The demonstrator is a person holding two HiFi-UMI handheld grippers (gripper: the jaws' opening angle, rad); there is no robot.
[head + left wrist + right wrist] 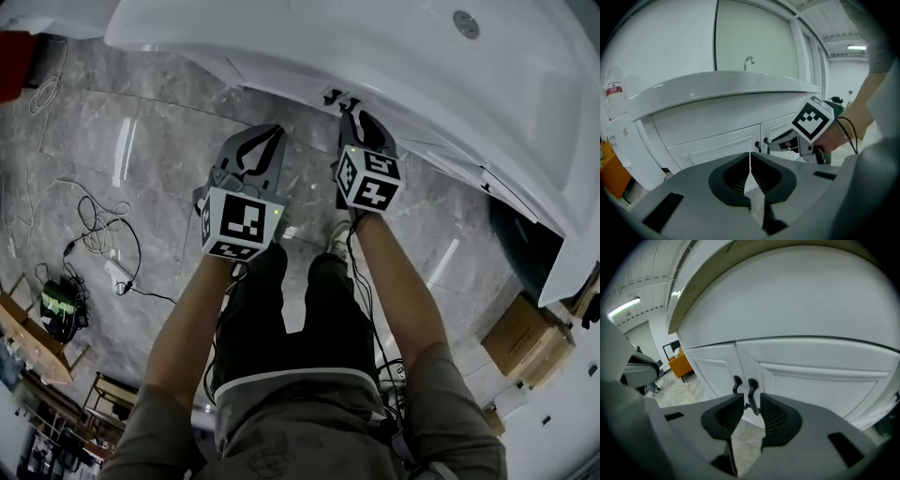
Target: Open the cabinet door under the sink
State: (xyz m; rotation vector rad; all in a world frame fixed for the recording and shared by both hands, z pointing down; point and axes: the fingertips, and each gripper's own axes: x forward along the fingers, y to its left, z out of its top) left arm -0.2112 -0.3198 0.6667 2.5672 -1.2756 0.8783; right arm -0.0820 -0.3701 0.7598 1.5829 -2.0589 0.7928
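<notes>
Under the white sink (pixel 375 47), the cabinet has two white doors, each with a black handle. In the right gripper view the right-hand handle (pixel 752 389) stands between the fingertips of my right gripper (pixel 751 401), which is open with a small gap on either side. The left-hand handle (pixel 736 382) is just beside it. In the head view my right gripper (pixel 354 108) reaches up to the handles (pixel 336 97) under the sink's edge. My left gripper (pixel 269 133) hangs back from the doors, shut and empty. In the left gripper view its jaws (pixel 750 159) meet, facing the left door (pixel 717 147).
Cables and a power strip (pixel 103 244) lie on the grey tiled floor at the left. A cardboard box (pixel 525 333) sits at the right and wooden chairs (pixel 37 342) at the lower left. An orange seat (pixel 682 364) stands left of the cabinet. A faucet (pixel 748 61) rises above the basin.
</notes>
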